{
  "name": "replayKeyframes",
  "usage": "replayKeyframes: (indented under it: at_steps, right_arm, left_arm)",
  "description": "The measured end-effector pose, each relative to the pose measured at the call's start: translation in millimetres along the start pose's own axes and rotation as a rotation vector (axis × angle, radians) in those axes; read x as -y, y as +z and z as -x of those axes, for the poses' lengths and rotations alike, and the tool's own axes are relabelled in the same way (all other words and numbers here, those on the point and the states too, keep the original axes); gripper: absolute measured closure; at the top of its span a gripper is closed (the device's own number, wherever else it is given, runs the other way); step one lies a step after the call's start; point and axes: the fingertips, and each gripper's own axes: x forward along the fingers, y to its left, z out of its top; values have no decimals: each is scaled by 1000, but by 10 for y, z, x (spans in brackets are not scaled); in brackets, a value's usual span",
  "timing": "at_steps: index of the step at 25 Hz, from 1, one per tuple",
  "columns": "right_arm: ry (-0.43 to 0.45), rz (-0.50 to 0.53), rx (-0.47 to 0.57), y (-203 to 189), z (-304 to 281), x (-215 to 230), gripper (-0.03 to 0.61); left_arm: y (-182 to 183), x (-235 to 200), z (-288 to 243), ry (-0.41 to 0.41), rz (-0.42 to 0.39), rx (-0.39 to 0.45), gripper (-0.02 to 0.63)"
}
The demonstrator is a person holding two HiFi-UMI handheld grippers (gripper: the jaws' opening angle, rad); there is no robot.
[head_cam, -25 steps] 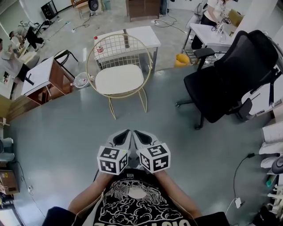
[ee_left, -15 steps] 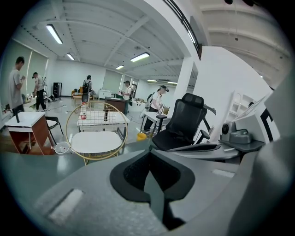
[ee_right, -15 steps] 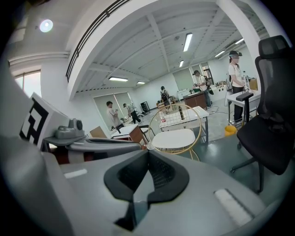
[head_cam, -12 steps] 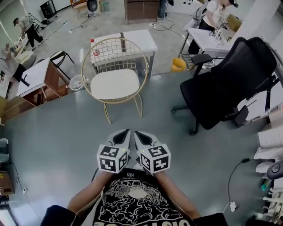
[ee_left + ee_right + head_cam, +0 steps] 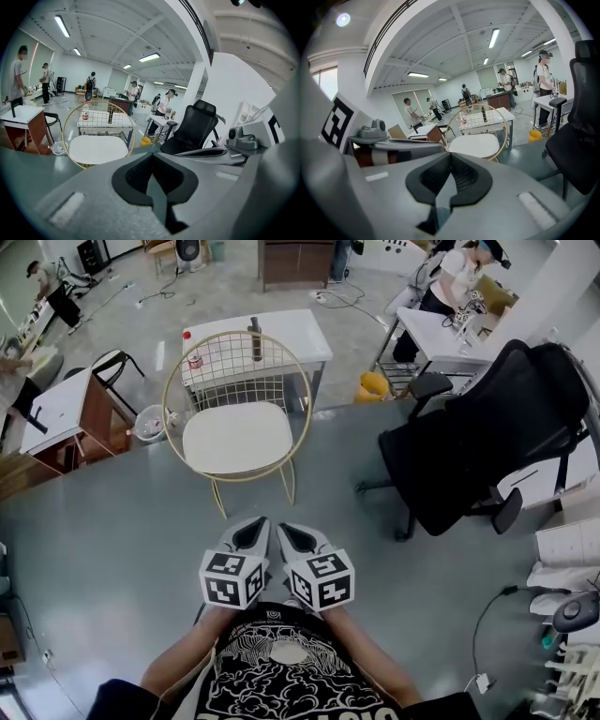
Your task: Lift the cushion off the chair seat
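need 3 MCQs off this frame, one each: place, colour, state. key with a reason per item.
1. Where does the white cushion lie?
A. on the wire chair's seat
B. on the floor
C. on the black office chair

2. What colour is the wire chair's frame?
A. black
B. gold
C. red

3. How does the left claw stand?
A. wide open
B. shut on the cushion
C. shut with nothing in it

Key:
1 A: the cushion fills the seat inside the round frame.
2 B: the hoop and legs are gold in every view.
3 C: the left gripper view shows its jaws meeting with nothing between them, and the chair stands well ahead of them.
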Motion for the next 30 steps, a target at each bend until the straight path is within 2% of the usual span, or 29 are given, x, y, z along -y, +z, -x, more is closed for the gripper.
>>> replayKeyframes:
  at_steps: [8,13,17,23,27,30]
  right_arm:
    - [-42,6,-11,473,-530,-89,580]
    - [-72,13,-18,657,-825,-268,581]
    - [-98,54,-25,827,-1070,-161,581]
    - [-116,113,-50,968,-1268,-185,580]
    - [-120,161,-87,924,-1373,-218,580]
    - [-127,172,-99,909,-1447,-164,581]
  left_arm:
    - [433,-524,-151,-47,22,-15,617]
    - [580,-906,-104,-70,39,-15,617]
    - [699,-1102,-322,-97,74,-8,617]
    - [792,-1304,-432,-161,168,21,612]
    - [748,-1396,-476,-222,262,57,612]
    - [681,-1479,-577,-237,331,62,612]
